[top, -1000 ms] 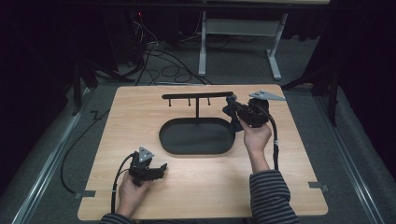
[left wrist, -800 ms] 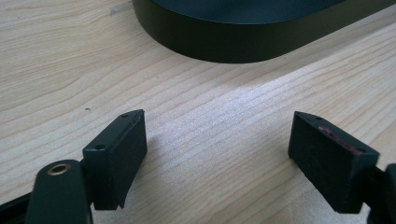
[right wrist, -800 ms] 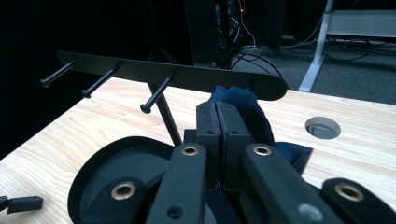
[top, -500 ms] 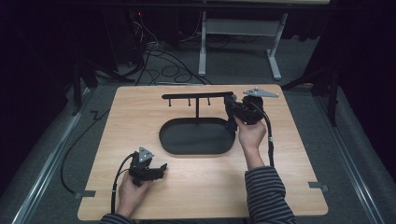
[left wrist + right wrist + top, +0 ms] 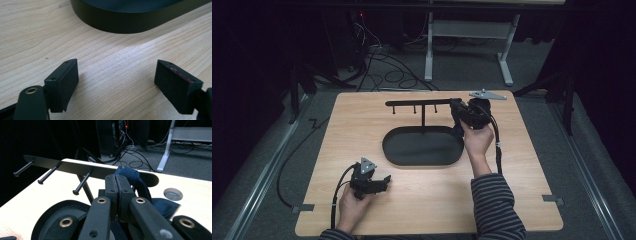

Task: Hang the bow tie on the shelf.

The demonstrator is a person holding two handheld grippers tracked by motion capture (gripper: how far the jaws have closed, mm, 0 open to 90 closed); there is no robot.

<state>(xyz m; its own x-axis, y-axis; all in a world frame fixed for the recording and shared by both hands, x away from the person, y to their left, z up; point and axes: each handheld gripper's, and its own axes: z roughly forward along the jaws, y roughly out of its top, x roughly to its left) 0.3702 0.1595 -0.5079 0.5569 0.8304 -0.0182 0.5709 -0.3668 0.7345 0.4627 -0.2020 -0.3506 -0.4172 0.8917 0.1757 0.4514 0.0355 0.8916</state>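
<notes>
A black stand has an oval base (image 5: 422, 146) and a thin post that carries a crossbar (image 5: 417, 103) with three pegs (image 5: 81, 185). My right gripper (image 5: 456, 111) is at the bar's right end, shut on a dark blue cloth (image 5: 130, 175) that lies against the bar and hangs down on the right of the jaws. In the right gripper view the right gripper (image 5: 116, 178) has its jaws pressed together. My left gripper (image 5: 384, 181) rests near the table's front left, open, with only bare wood between its jaws. In the left gripper view the left gripper (image 5: 116, 75) points at the base's wall (image 5: 120, 20).
The stand is on a light wooden table (image 5: 522, 175) with a round grommet (image 5: 172, 194) near its far right. Beyond the far edge are floor cables (image 5: 377, 55) and a white desk frame (image 5: 472, 30). Metal rails run along both sides of the table.
The right hand has shifted slightly left and away, toward the bar's right end, and its grey plate has turned. The left hand has kept still.
</notes>
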